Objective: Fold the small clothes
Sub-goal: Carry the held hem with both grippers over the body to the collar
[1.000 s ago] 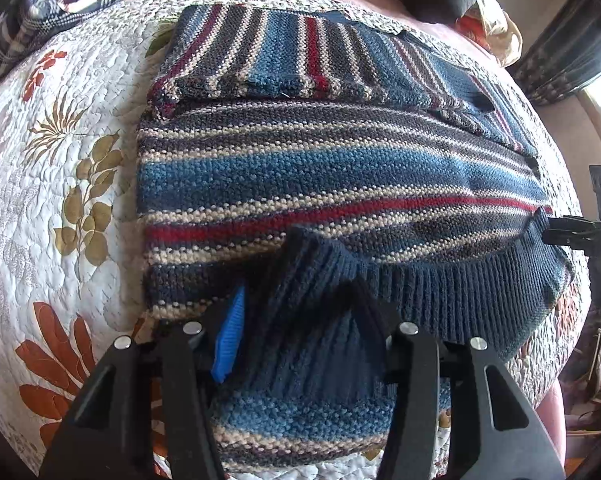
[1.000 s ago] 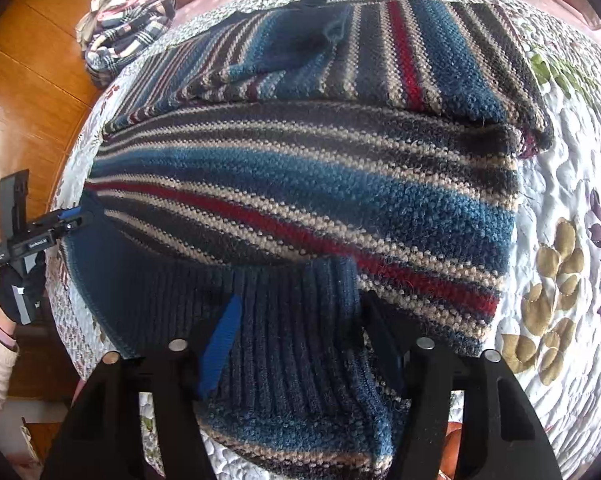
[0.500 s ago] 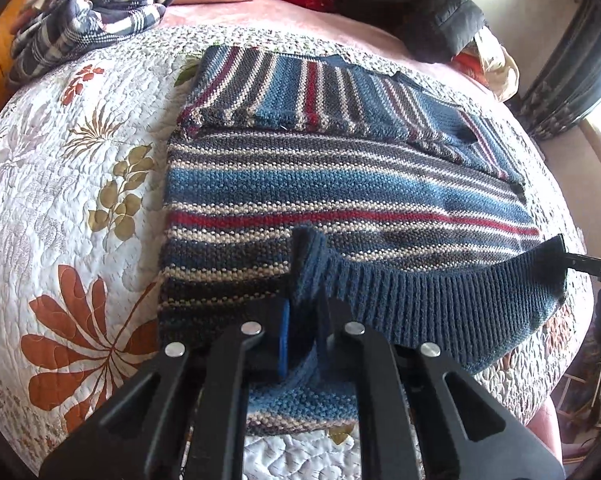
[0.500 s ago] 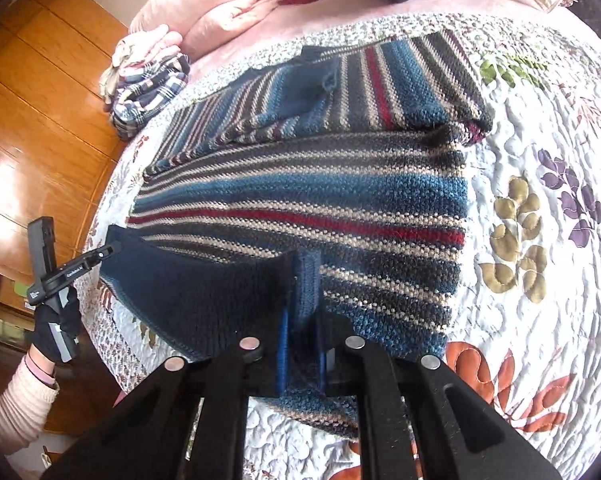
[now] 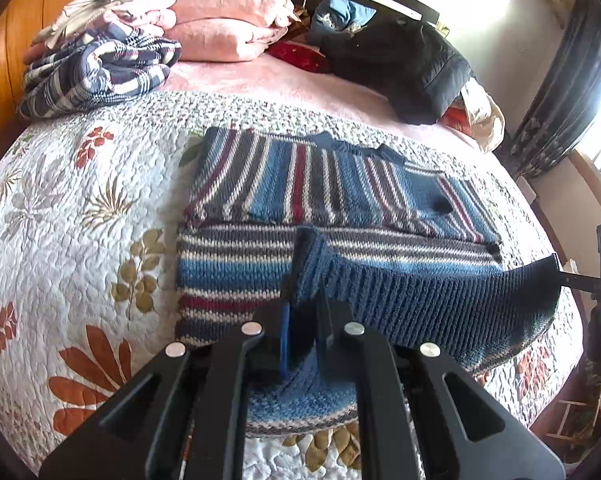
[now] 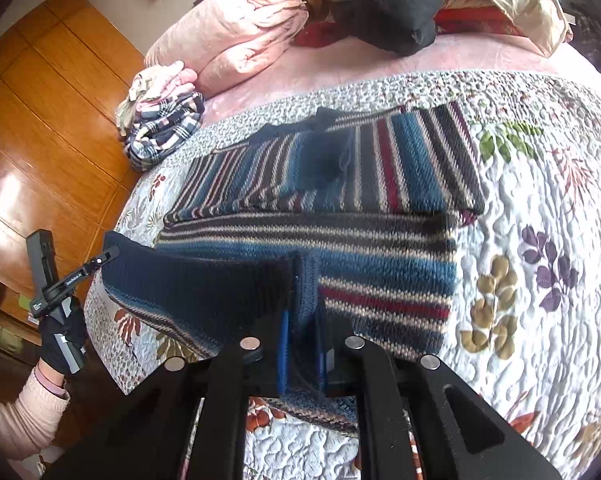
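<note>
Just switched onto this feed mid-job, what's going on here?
A person is folding a striped knit sweater on a quilted bed. Each handheld tool, left and right, is shut on a corner of the navy ribbed hem, lifted and stretched between them above the body. The sleeves are already folded across the top; the bottom fold isn't yet laid down.

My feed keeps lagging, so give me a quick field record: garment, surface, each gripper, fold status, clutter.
garment: striped knit sweater, sleeves folded across the top
surface: floral quilt on a bed
left gripper: shut on the sweater's navy ribbed hem
right gripper: shut on the same hem, at the other corner
fold status: hem lifted and stretched between both grippers, not yet laid over the body
clutter: plaid cloth, pink bedding, black jacket beyond the quilt
</note>
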### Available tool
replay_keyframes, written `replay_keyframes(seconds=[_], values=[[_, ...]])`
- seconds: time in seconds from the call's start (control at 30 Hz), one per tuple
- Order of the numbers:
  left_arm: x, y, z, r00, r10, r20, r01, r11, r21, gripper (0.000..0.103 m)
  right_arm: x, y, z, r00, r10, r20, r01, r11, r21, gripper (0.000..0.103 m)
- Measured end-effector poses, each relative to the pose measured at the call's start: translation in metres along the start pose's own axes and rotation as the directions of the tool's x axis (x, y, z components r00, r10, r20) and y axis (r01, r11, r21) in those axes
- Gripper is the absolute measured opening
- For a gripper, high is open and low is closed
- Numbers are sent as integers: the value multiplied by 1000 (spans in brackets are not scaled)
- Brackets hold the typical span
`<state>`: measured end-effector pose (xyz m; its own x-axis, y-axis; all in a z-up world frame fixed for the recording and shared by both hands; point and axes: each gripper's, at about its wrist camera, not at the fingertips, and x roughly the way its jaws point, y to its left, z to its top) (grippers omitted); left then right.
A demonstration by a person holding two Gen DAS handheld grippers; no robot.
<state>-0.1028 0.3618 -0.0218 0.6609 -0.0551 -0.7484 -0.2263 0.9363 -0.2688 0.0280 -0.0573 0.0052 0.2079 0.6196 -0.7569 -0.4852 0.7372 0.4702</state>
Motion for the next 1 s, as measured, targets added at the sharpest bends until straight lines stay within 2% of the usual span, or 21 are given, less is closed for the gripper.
replay_keyframes(seconds=[0.17, 0.4, 0.83, 1.0], values=[[8, -4, 47, 998, 4, 69, -4, 1000, 6, 8, -7, 4, 49, 999, -6, 54, 7, 1000, -21, 10], [39, -12, 101, 992, 17, 128, -20, 999, 30, 8, 11, 0, 111, 995, -52, 89, 58, 997, -55, 10], [125, -1, 174, 985, 67, 159, -66, 998, -10, 8, 71, -43, 197, 984, -149, 102, 147, 989, 26, 10], [168, -1, 186, 985, 123, 120, -125, 992, 8, 8, 108, -59, 221, 980, -187, 68, 183, 981, 55, 10]])
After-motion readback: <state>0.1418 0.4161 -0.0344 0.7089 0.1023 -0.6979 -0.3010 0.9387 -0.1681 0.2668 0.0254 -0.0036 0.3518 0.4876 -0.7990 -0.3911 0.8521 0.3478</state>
